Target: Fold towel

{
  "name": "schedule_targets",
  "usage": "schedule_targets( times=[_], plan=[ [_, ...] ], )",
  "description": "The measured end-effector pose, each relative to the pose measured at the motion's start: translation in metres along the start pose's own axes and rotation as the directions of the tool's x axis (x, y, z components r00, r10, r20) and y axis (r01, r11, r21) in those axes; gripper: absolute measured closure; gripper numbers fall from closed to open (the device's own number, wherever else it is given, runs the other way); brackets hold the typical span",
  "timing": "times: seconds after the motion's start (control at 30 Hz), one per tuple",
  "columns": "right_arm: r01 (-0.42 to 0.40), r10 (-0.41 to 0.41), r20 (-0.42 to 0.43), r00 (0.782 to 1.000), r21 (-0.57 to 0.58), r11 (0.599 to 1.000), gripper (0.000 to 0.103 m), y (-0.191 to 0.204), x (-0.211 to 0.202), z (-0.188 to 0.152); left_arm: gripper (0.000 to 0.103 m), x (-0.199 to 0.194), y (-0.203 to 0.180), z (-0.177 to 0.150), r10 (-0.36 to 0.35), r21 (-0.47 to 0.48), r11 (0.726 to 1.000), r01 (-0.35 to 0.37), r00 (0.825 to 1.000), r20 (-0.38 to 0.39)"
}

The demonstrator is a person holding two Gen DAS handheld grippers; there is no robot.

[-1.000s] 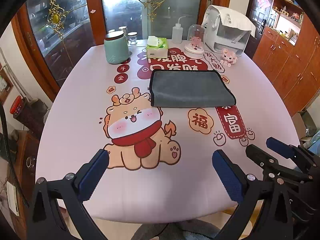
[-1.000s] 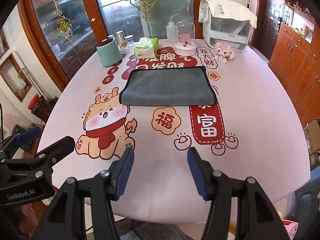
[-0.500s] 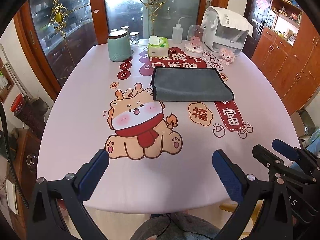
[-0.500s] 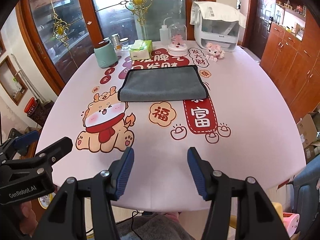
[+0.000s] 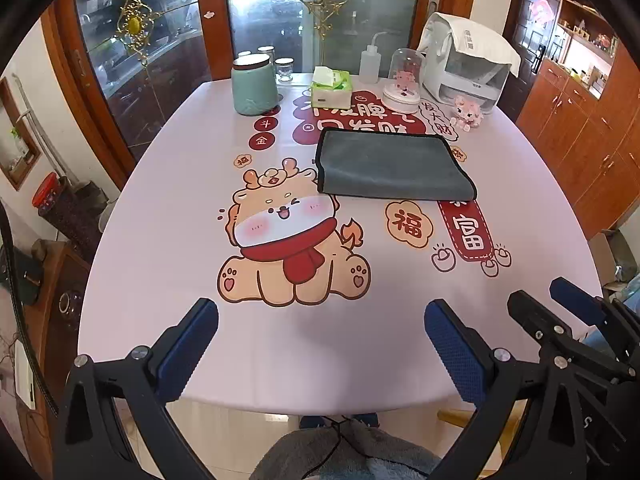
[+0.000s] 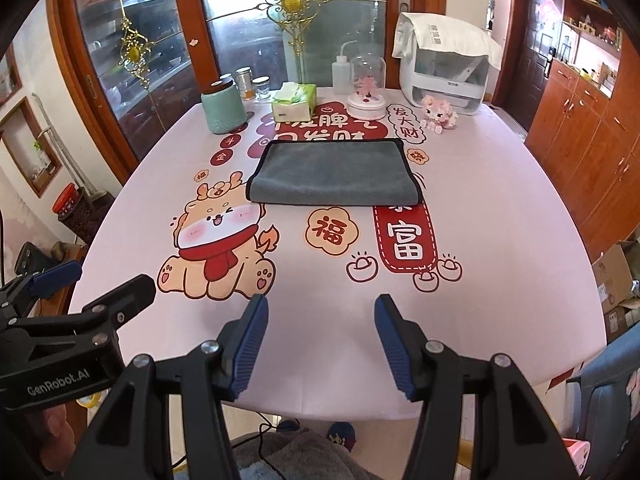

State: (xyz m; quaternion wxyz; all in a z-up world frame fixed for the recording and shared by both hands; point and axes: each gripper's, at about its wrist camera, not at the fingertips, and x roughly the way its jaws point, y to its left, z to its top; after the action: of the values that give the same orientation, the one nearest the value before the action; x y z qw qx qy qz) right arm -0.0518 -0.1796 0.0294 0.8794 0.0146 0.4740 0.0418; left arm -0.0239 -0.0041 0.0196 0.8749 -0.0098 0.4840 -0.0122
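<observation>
Two claws: both hang over the near edge of the desk (image 5: pixel 168 208), well apart from the towel.
Left claw (image 5: pixel 320 344): spread wide, blue pads facing each other, nothing between them.
Right claw (image 6: pixel 320 344): also spread, with a narrower gap, nothing held; in the left view it shows at the lower right edge (image 5: pixel 560 316).
Towel (image 6: pixel 334 174): grey with a dark border, folded to a flat rectangle, lying on the far half of the desk (image 5: pixel 394 168); its near edge covers the top of the red banner print.
Desk cover: pale pink, printed with a cartoon dragon (image 5: pixel 288 240) in a red scarf and red Chinese characters.
Far edge, left: a teal jar (image 5: pixel 255 86) with small glass jars just behind it.
Far edge, middle: a tissue pack (image 5: pixel 331 90), a squeeze bottle (image 5: pixel 369 64) and a glass dome (image 5: pixel 404 80) on a white base.
Far edge, right: a white appliance (image 5: pixel 468 68) with a cloth draped over its top, and a small pink toy (image 5: pixel 466 112) just in front of it.
</observation>
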Motion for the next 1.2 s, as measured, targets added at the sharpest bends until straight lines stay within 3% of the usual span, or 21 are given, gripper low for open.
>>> schedule_targets(
  times=[1.2],
  plan=[
    [-0.023, 0.023, -0.008, 1.0, -0.007, 1.0, 0.047, -0.005, -0.008, 0.005, 0.0, -0.013, -0.006, -0.003, 0.032, -0.007, 0.999, -0.032, 0.999, -0.018]
  ],
)
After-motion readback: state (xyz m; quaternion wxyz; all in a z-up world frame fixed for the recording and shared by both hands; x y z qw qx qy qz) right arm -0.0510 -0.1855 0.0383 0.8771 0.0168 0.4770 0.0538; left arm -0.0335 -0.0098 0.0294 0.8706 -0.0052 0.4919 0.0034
